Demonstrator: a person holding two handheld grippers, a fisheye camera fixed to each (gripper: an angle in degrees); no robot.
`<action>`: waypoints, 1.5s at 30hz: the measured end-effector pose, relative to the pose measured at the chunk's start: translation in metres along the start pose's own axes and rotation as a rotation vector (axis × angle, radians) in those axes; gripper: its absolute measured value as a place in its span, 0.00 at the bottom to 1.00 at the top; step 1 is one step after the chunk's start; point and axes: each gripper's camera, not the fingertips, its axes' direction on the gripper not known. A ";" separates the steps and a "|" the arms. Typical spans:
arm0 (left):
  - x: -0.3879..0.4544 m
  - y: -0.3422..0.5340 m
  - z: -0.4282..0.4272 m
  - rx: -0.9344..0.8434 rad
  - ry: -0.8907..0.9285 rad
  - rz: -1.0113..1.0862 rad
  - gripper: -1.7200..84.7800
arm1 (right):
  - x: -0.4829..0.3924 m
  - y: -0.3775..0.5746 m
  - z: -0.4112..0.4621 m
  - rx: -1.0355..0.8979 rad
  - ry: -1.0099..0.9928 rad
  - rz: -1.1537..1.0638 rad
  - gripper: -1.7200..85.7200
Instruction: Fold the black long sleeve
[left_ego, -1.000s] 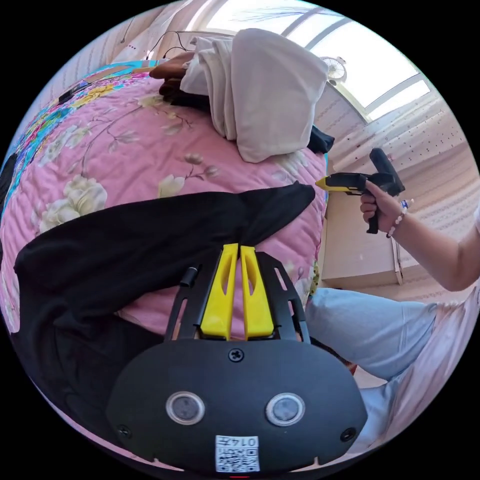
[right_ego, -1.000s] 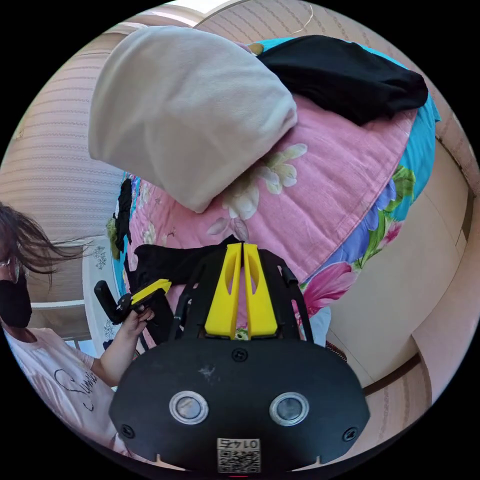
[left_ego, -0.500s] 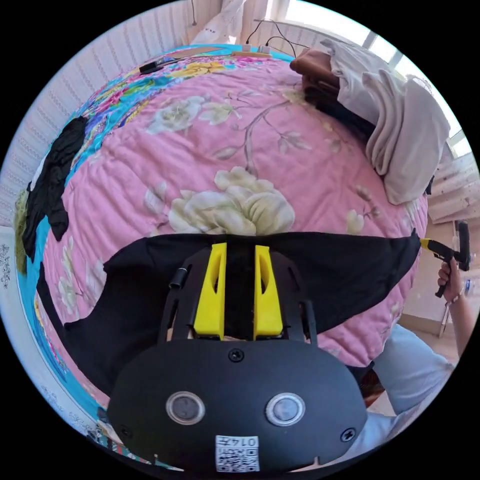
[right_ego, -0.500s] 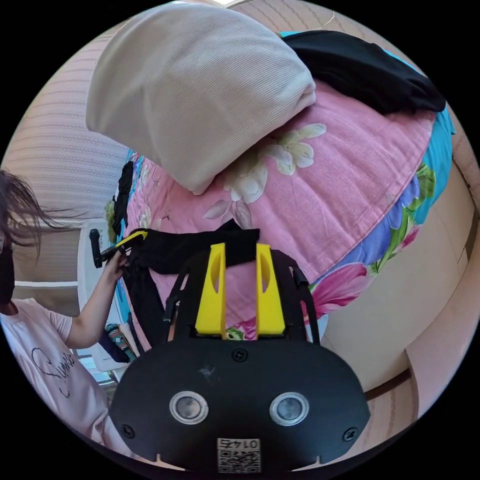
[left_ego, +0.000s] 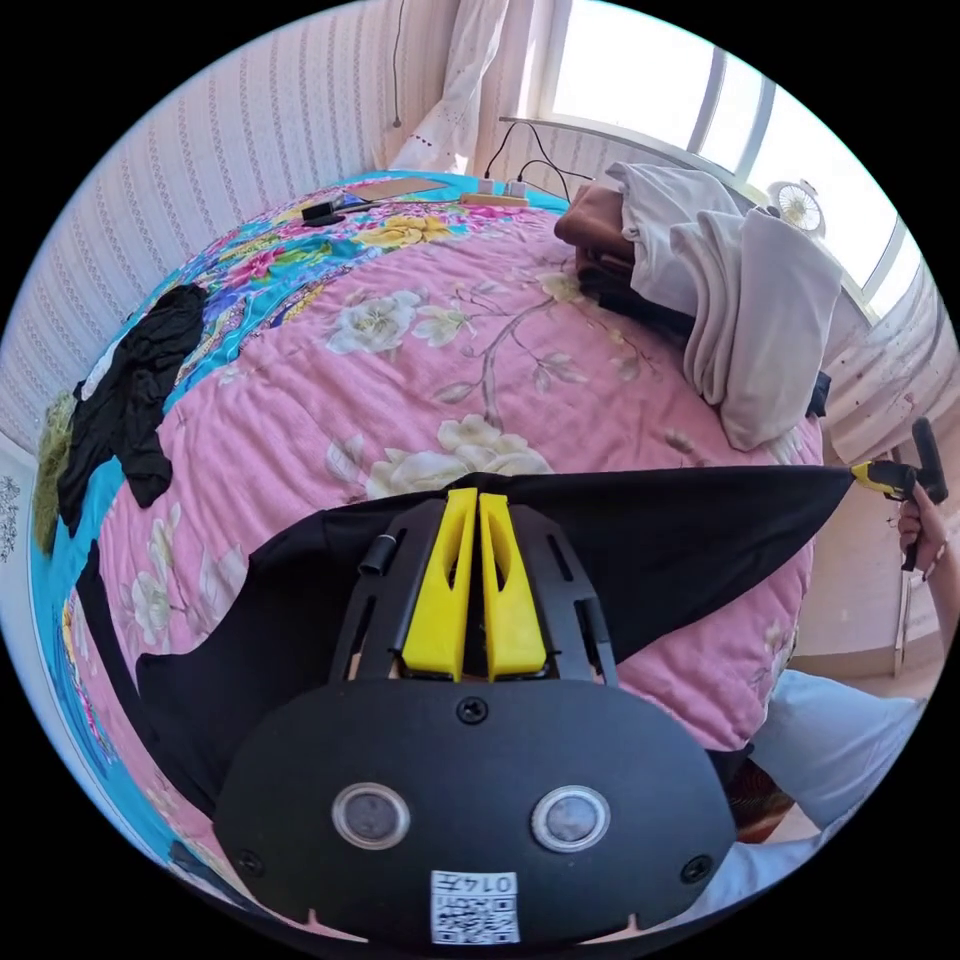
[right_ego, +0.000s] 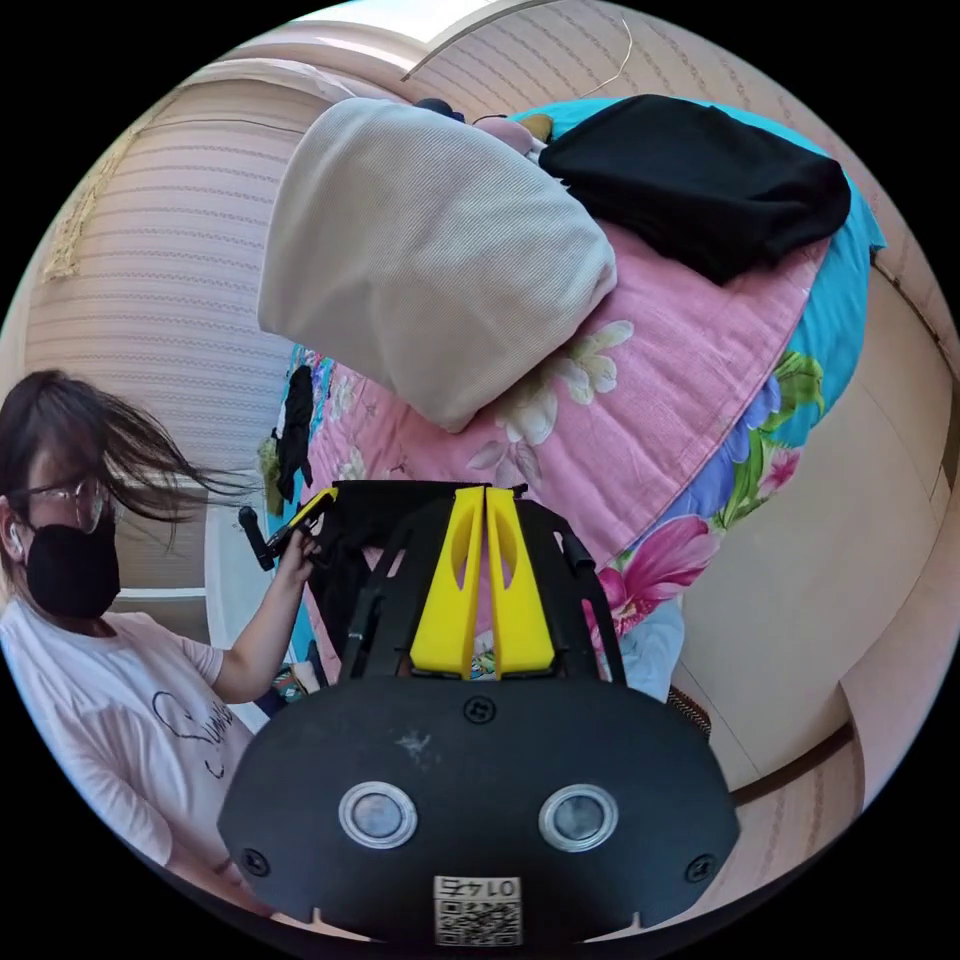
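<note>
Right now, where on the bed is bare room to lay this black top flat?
Bare pink quilt lies beyond the black long sleeve's taut edge, bordered by the crumpled black garment on one side. The other side is crowded: a clothes pile sits there. Both tools, left and right, pinch the top.

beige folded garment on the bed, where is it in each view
Left gripper view: the beige folded garment lies at upper right, on a pile of clothes on the pink floral quilt, beyond the stretched black long sleeve.
Right gripper view: it sits large at upper centre, above the right tool.
Shared landmark: the pink floral quilt under it.
</note>
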 end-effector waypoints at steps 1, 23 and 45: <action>0.000 -0.006 0.001 0.001 -0.006 -0.002 0.01 | -0.002 -0.013 0.007 0.015 -0.005 -0.004 0.02; 0.071 -0.109 -0.061 -0.178 0.069 -0.003 0.01 | 0.016 -0.001 0.215 -0.105 0.112 -0.031 0.04; -0.187 -0.075 -0.459 0.068 -0.171 -0.634 0.01 | -0.227 0.066 0.493 -0.297 0.433 -0.654 0.03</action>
